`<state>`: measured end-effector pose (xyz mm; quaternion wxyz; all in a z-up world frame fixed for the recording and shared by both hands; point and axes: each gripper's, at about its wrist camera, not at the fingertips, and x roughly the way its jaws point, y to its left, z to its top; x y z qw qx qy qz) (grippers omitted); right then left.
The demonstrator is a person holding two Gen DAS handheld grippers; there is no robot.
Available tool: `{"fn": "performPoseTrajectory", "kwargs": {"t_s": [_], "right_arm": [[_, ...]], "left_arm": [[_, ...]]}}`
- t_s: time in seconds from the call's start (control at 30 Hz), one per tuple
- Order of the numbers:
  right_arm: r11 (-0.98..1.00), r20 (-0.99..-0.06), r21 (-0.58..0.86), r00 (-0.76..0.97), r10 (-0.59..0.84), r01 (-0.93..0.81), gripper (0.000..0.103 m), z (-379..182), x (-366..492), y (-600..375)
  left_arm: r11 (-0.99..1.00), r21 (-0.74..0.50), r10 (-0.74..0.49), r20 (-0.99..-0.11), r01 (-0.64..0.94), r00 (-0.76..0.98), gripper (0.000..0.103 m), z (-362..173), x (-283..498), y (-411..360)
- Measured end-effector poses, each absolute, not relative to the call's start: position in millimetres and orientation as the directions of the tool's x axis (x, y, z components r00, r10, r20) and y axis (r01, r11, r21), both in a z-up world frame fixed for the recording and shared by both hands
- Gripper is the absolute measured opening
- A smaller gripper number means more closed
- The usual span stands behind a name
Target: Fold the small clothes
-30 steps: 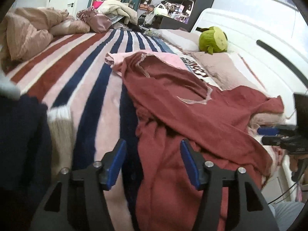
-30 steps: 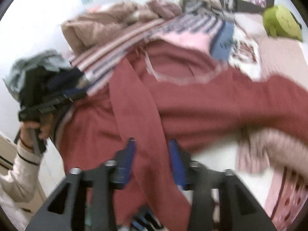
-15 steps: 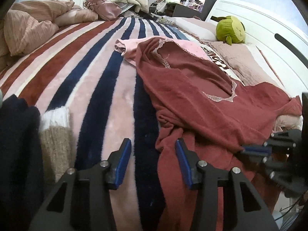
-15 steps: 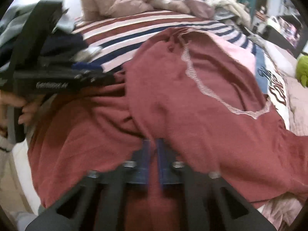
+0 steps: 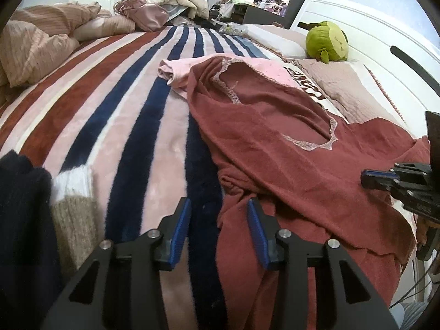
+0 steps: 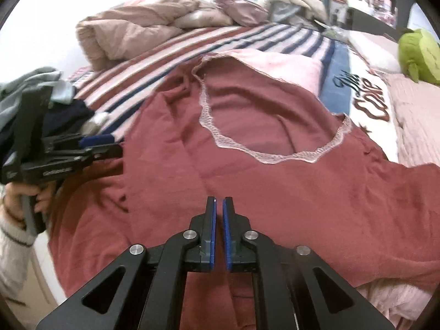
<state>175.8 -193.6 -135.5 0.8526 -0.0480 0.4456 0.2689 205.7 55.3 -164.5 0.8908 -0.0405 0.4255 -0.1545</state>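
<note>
Red top [image 6: 275,178], spread on bed [image 5: 123,115] for folding: right claw [image 6: 219,200] clenched over it, fabric not visibly pinched; left claw [image 5: 217,206] released at its edge.

- The bed [image 5: 115,126] is covered by a plush blanket striped in navy, rust red, pink and cream.
- A dark red garment [image 5: 275,151] with a lace-trimmed neckline lies spread across the near right part of the blanket.
- A pale pink garment [image 5: 178,68] lies under the red one's far edge, touching it.
- A rumpled tan duvet [image 5: 33,41] sits bunched at the far left corner.
- A mauve satin bundle [image 5: 145,18] and cream fabric [image 5: 178,0] lie at the far end.
- A green plush toy [image 5: 328,41] rests on a beige pillow [image 5: 346,88] by the white headboard.
- A dark navy knit piece [image 5: 22,206] with a white-and-tan cuff, perhaps a sweater, lies at the near left edge.
</note>
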Motion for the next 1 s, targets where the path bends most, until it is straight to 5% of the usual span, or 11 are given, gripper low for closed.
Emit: {"fn": "performPoseTrajectory", "kwargs": {"t_s": [0.07,0.13,0.2,0.4,0.47,0.5,0.8,1.0], "right_arm": [[0.805,-0.751,0.177,0.451,0.483,-0.566,0.004,-127.9,161.0,-185.4],[0.773,-0.752,0.141,0.441,0.49,-0.619,0.047,-127.5,148.1,-168.9],[0.751,-0.783,0.094,0.417,0.461,-0.654,0.063,-137.6,142.4,-150.9],[0.754,-0.833,0.011,0.411,0.37,-0.657,0.06,-169.5,144.7,-133.2],[0.779,-0.825,-0.023,0.452,0.339,-0.627,0.03,-165.8,146.9,-136.4],[0.785,-0.824,-0.036,0.463,0.327,-0.619,0.006,-163.6,148.0,-138.6],[0.837,-0.794,0.064,0.48,0.372,-0.543,0.001,-135.5,165.8,-176.2],[0.755,-0.751,0.132,0.432,0.498,-0.642,0.01,-128.0,146.1,-172.7]], "left_arm": [[0.948,-0.203,-0.312,-0.743,0.245,0.592,0.039,-163.2,206.3,54.6],[0.947,-0.205,-0.316,-0.741,0.249,0.593,0.039,-162.1,206.6,53.9],[0.944,-0.185,-0.318,-0.734,0.274,0.6,0.039,-160.1,203.3,49.9],[0.935,-0.157,-0.328,-0.729,0.318,0.601,0.039,-157.2,192.2,42.9],[0.931,-0.137,-0.326,-0.728,0.338,0.603,0.039,-156.9,188.6,40.3],[0.931,-0.128,-0.322,-0.729,0.342,0.603,0.039,-156.9,187.7,39.0],[0.93,-0.135,-0.327,-0.727,0.341,0.604,0.039,-155.4,191.5,37.5],[0.935,-0.133,-0.317,-0.729,0.328,0.607,0.039,-157.3,195.1,38.4]]}}
